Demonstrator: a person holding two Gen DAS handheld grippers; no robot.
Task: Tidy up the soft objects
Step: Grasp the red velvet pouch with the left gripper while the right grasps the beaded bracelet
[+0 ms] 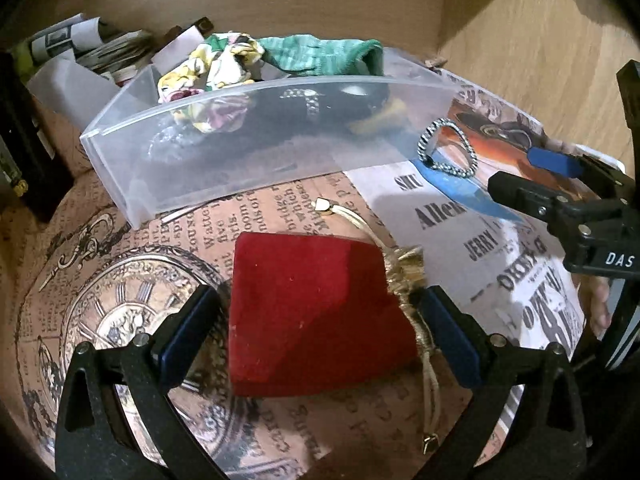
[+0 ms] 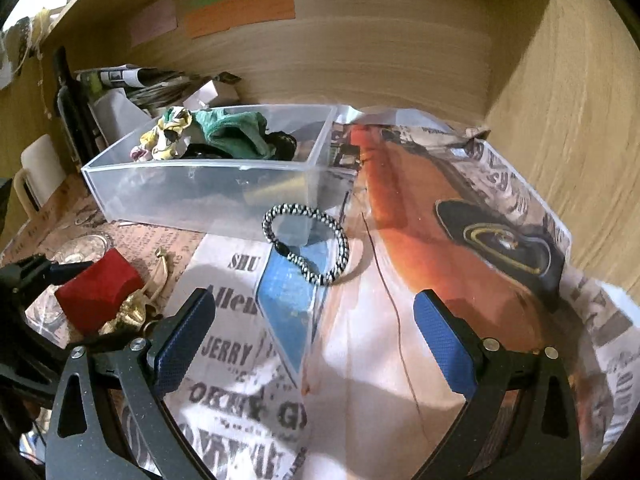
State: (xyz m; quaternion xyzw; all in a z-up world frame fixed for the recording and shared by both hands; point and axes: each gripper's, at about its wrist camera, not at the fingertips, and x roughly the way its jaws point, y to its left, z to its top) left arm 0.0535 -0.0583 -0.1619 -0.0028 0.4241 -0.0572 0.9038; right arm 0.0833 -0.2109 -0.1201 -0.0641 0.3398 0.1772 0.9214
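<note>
Red velvet pouch [image 1: 316, 312] lies on the printed paper between my left gripper [image 1: 320, 328]'s wide-spread fingers — I judge the grasp is in hand — next, closing, then lifting toward the clear bin [image 1: 248, 152].

Left gripper [image 1: 320, 320]: black frame, blue textured pads, silver screws. Right gripper [image 2: 314, 328]: identical build. White "DAS" lettering on its housing.

My left claw [image 1: 320, 336] stands wide open, its fingers [image 1: 192, 320] spread and angled downward. My right claw [image 2: 316, 340] is likewise spread wide, tilted downward; from the left camera it [image 1: 532, 184] reaches in from the right side.
</note>
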